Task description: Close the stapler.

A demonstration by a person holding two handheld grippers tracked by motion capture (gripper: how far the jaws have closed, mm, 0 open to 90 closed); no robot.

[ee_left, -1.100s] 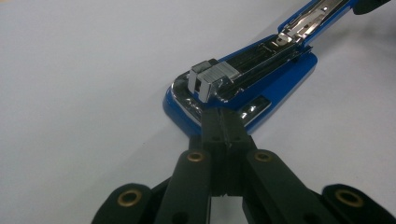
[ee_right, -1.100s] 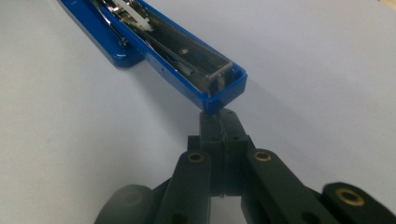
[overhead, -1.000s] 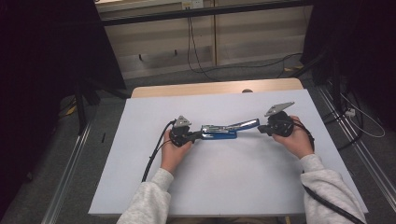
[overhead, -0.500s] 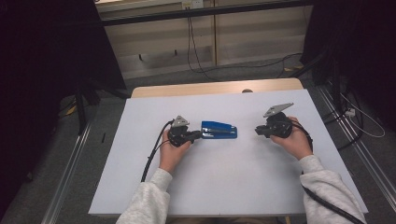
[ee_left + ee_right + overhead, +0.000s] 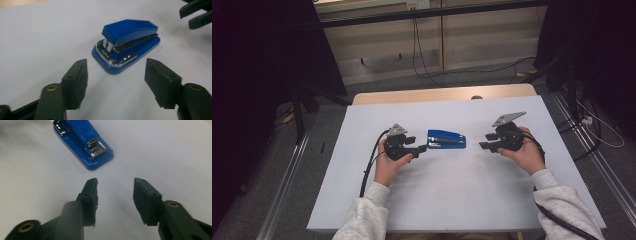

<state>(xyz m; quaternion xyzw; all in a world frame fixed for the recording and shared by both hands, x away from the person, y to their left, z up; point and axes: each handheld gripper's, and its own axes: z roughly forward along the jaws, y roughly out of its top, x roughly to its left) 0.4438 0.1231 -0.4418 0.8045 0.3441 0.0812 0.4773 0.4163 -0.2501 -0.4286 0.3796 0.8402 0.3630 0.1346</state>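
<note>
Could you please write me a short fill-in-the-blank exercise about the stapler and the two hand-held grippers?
1. The small plastic stapler lying on the white table is ____ in colour.
2. The stapler lies ____ the left hand-held gripper and the right hand-held gripper.
3. Both grippers' jaws stand ____.

Missing words: blue; between; open

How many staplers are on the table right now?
1. The blue stapler lies on the white table between the left gripper and the right gripper, touching neither.
</note>
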